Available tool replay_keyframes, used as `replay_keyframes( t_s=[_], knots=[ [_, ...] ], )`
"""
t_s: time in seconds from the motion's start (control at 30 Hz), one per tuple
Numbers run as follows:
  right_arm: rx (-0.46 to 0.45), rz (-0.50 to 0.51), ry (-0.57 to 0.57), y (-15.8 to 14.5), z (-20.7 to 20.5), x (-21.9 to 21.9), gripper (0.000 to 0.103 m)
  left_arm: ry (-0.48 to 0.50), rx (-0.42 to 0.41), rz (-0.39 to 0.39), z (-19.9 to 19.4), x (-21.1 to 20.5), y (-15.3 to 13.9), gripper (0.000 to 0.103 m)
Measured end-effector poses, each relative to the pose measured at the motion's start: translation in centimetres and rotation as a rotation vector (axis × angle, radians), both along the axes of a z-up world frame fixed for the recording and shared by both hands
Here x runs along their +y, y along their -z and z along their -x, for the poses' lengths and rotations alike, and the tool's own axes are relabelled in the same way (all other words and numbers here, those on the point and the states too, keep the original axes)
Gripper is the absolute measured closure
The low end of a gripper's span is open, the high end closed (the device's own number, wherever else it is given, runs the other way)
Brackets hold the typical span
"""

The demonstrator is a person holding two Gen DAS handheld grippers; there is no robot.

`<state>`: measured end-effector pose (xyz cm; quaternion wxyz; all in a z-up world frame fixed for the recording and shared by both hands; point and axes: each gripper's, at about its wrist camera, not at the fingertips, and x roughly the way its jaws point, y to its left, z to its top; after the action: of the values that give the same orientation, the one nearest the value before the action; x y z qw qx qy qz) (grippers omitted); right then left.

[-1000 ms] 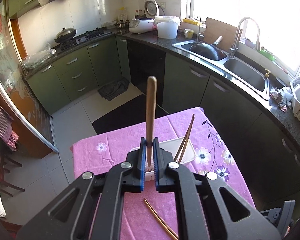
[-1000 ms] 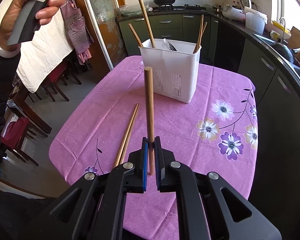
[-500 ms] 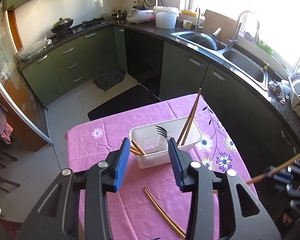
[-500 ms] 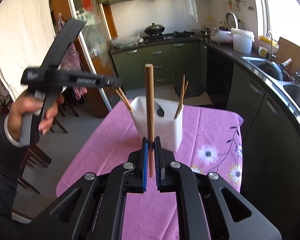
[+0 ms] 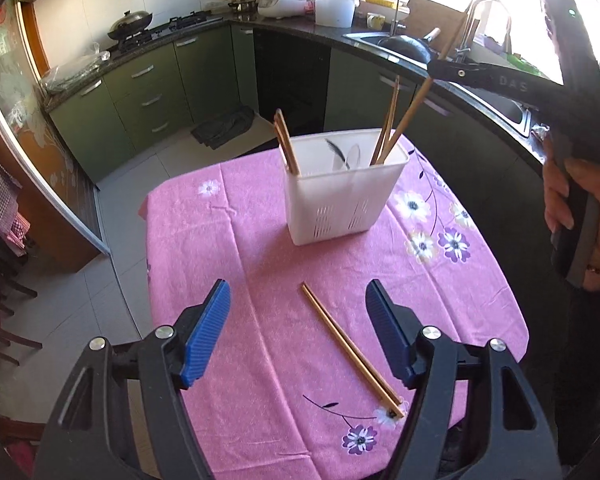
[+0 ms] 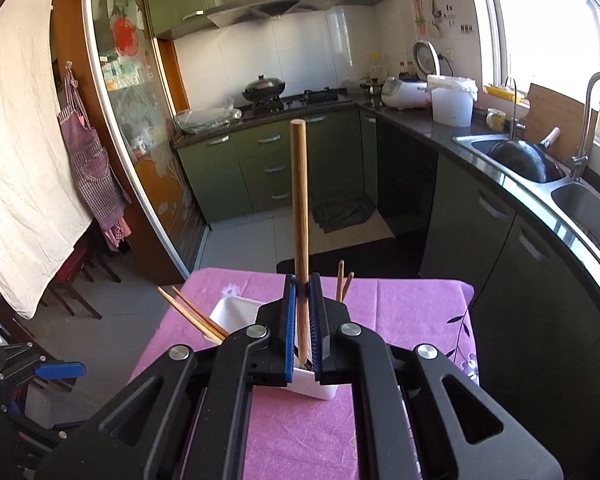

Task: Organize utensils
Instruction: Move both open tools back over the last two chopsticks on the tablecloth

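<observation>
The right gripper (image 6: pixel 303 320) is poised directly above the white utensil caddy (image 5: pixel 342 196), with a wooden chopstick (image 6: pixel 300 208) pinched between its blue pads. For a clean drop, the stick should be kept in line with the open compartment and lowered until its tip is inside the rim before the jaws are eased apart; a release from too high is judged likely to bounce it off the edge. In the left wrist view the stick's lower end is seen already entering the caddy's right-hand side, beside 2 chopsticks leaning there. The left gripper (image 5: pixel 298 332) is spread wide and holds nothing, hovering over the pink tablecloth (image 5: pixel 236 240). A pair of chopsticks (image 5: pixel 350 350) lies on the cloth, seen between its fingers, not yet collected.
</observation>
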<state>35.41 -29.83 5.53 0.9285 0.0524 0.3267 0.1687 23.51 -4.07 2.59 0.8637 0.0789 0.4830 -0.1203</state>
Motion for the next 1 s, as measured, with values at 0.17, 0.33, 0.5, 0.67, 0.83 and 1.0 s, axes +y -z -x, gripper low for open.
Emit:
replay_keyframes(
  t_s=[0.17,0.33,0.5,0.67,0.83,1.0],
  knots=[
    [0.066,0.016,-0.018,3.0,-1.8,0.9,0.095,-0.003,0.111,0.024,0.4,0.0,2.8,0.036],
    [0.022,-0.018,-0.031,1.8,1.2,-0.5,0.091,-0.017,0.139,0.005,0.4,-0.7,4.6,0.033],
    [0.013,0.007,-0.085,2.6,7.1,-1.7,0.086,-0.061,0.252,0.023,-0.6,-1.8,8.7,0.034],
    [0.112,0.063,-0.14,8.2,10.7,-2.2,0.086,-0.103,0.398,0.025,-2.0,-3.0,13.8,0.047],
    [0.218,0.065,-0.158,14.0,11.1,-3.3,0.086,-0.216,0.495,0.027,-3.3,-2.3,17.4,0.068],
    [0.258,0.039,-0.16,16.4,10.4,-4.3,0.086,-0.279,0.504,0.023,-3.9,-2.0,18.2,0.071]
  ],
)
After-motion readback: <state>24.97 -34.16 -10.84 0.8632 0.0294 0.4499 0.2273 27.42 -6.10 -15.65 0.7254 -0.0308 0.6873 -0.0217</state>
